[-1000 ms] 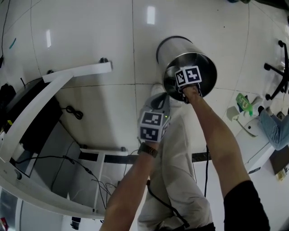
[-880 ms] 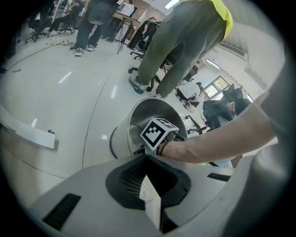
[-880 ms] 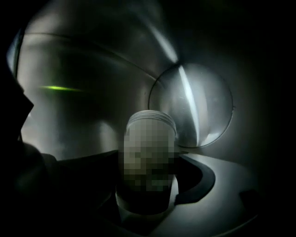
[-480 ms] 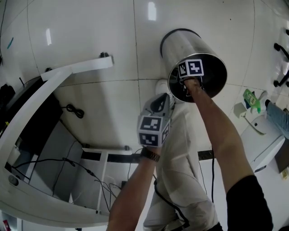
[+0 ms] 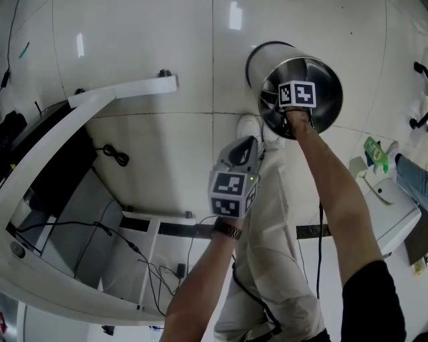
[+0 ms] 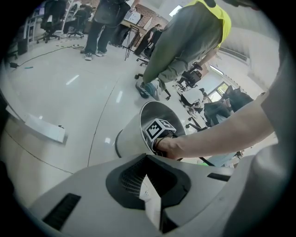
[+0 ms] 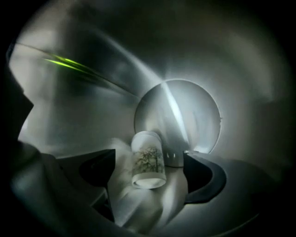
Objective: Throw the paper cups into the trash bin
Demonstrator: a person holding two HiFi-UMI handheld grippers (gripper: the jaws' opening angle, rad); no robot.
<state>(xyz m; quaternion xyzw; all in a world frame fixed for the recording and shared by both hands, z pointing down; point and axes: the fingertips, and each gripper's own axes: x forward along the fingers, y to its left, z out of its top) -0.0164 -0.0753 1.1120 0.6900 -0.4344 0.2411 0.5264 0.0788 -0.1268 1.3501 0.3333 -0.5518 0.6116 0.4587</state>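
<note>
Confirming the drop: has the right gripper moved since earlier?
Yes: against the bin, the right gripper has sunk slightly deeper inside. Its jaws have just opened; the cup is loose between them.

From my head view the room is lit brightly and evenly from overhead, with white glare patches on the glossy floor (image 5: 234, 15) and straight lines bowing toward the edges. My left gripper view is just as bright, ringed by a black vignette, and its nearest foreground is soft and out of focus. My right gripper view is dim inside the trash bin (image 7: 92, 92): light streaks its metal wall, a green glint cuts the upper left, the bottom shines, and the paper cup (image 7: 148, 159) looks slightly blurred.
</note>
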